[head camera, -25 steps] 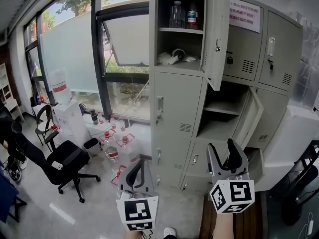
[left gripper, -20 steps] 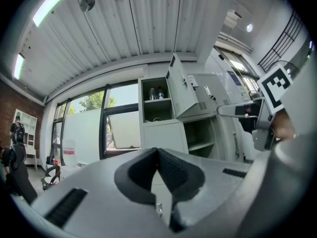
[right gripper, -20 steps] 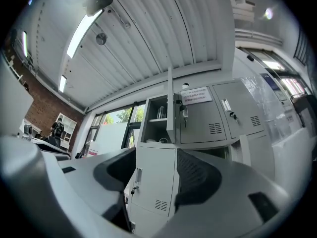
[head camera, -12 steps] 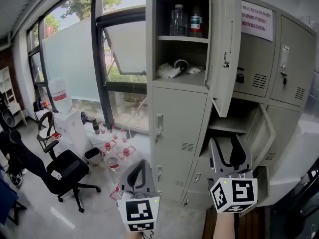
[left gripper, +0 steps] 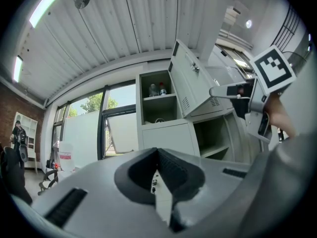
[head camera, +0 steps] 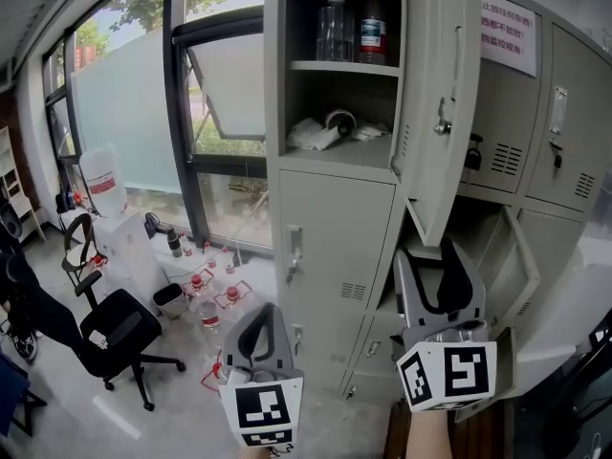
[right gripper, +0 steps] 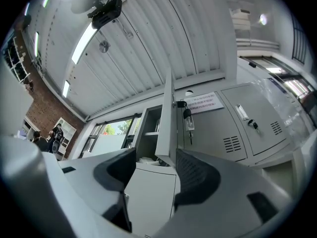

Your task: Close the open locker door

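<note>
The right gripper [head camera: 432, 277] is held with its jaws wide apart and nothing between them. The open door [head camera: 442, 103] is seen above and ahead of it, its edge lined up with the gap (apart from it). Left of it, the left gripper [head camera: 260, 328] is held with jaws together

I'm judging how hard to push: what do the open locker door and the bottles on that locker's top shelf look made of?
Open locker door: likely painted sheet metal, matte pale grey, thin folded edges, punched vent slots. Bottles: probably clear plastic; you see through them.
</note>
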The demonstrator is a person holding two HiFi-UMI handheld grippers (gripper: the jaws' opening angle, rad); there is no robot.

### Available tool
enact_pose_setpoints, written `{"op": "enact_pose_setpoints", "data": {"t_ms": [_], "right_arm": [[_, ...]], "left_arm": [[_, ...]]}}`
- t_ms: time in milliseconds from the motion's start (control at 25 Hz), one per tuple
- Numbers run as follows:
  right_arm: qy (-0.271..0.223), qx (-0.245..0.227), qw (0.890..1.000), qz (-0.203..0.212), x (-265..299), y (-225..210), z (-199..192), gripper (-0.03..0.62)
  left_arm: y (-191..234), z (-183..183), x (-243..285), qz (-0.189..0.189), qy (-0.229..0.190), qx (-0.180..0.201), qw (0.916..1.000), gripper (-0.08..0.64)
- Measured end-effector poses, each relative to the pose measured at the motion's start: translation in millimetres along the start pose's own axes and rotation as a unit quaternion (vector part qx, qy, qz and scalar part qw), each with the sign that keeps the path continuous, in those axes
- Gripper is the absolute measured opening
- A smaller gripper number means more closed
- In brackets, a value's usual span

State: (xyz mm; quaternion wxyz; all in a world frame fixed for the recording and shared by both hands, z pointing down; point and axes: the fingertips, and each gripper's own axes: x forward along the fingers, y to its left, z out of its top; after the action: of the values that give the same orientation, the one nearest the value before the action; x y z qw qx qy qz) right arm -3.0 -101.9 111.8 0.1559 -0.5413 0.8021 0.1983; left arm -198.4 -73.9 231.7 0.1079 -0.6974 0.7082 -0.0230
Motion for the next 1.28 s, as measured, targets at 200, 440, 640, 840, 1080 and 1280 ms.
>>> {"op": "enact_pose_setpoints", "data": {"t_ms": [200,440,640,840,1080,1280], "right_arm": [[-0.001,-0.015,1.000,-0.012,7.5,2.8,-1.8,0.259],[-0.007,-0.019,0.998,-0.058,9.1,-3.7,1.3,0.162],[-0.007,-0.033,0.997,-0.066,13.4,9.2,2.1,0.109],[-0.007,-0.058,0.996,-0.061,24.9,34.6,0.7,0.110],[-0.007,-0.077,0.995,-0.066,41.9,65.4,-3.5,0.115],[-0.006,-0.095,0.993,-0.073,56.9,85.0,-7.9,0.121]], "left_arm": [[5.0,4.9,11.2,-0.010,-0.012,0.013,0.9998,0.002],[9.7,6.5,26.2,-0.036,-0.019,0.010,0.9991,0.002],[20.4,7.2,35.2,-0.048,-0.024,0.007,0.9985,0.002],[34.7,2.6,40.6,-0.051,-0.023,-0.004,0.9984,0.002],[60.3,-3.7,43.3,-0.046,-0.025,0.003,0.9986,0.002],[84.8,-8.8,45.3,-0.034,-0.024,0.002,0.9991,0.002]]}}
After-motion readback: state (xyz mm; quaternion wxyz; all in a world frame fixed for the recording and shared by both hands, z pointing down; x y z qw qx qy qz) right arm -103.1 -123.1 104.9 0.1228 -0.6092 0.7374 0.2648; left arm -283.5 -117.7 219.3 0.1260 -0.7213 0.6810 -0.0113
